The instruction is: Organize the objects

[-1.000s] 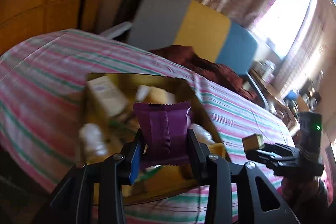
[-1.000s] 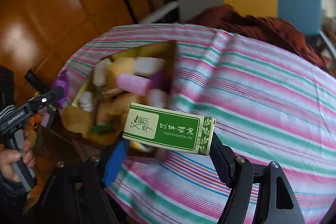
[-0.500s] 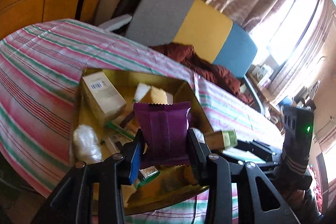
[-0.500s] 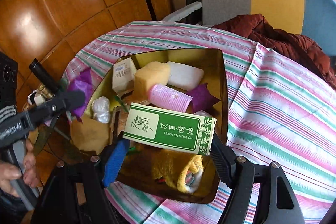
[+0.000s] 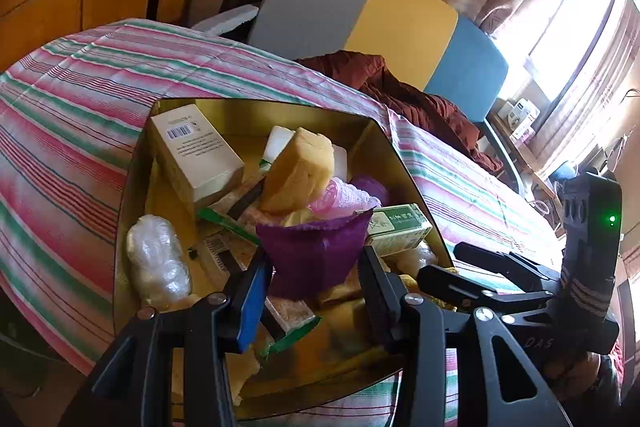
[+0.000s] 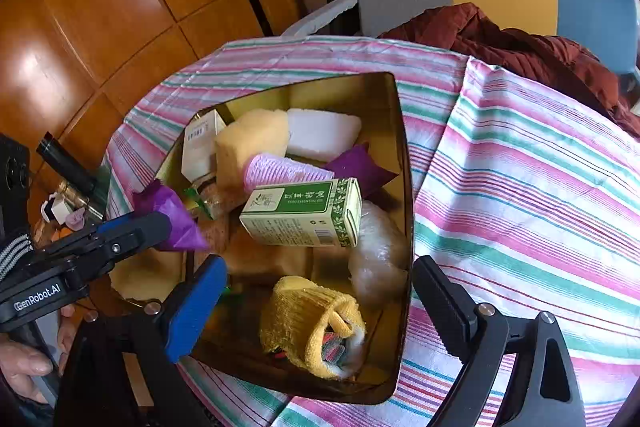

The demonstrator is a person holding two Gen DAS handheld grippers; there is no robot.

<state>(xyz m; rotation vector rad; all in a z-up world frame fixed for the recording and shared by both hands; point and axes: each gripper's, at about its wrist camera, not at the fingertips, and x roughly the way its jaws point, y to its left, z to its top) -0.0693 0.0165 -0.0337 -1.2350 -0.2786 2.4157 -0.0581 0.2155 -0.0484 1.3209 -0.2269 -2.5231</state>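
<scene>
Left gripper (image 5: pixel 316 267) pinches purple packet (image 5: pixel 316 251) directly above gold tray (image 6: pixel 404 163), packet upright. Right gripper (image 6: pixel 320 291) jaws spread, empty; green box (image 6: pixel 304 213) lies in tray ahead, long axis crosswise.

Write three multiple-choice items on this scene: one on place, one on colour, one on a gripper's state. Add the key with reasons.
1. Where is the green box?
A. in the gold tray
B. on the striped cloth
C. in the right hand-held gripper

2. What colour is the packet in the left hand-held gripper?
A. yellow
B. purple
C. white

3. The right hand-held gripper is:
A. shut on a box
B. shut on a sock
C. open

Key: A, the box lies on the tray's pile; B, purple packet between the fingers; C, its fingers are spread, holding nothing.
</scene>
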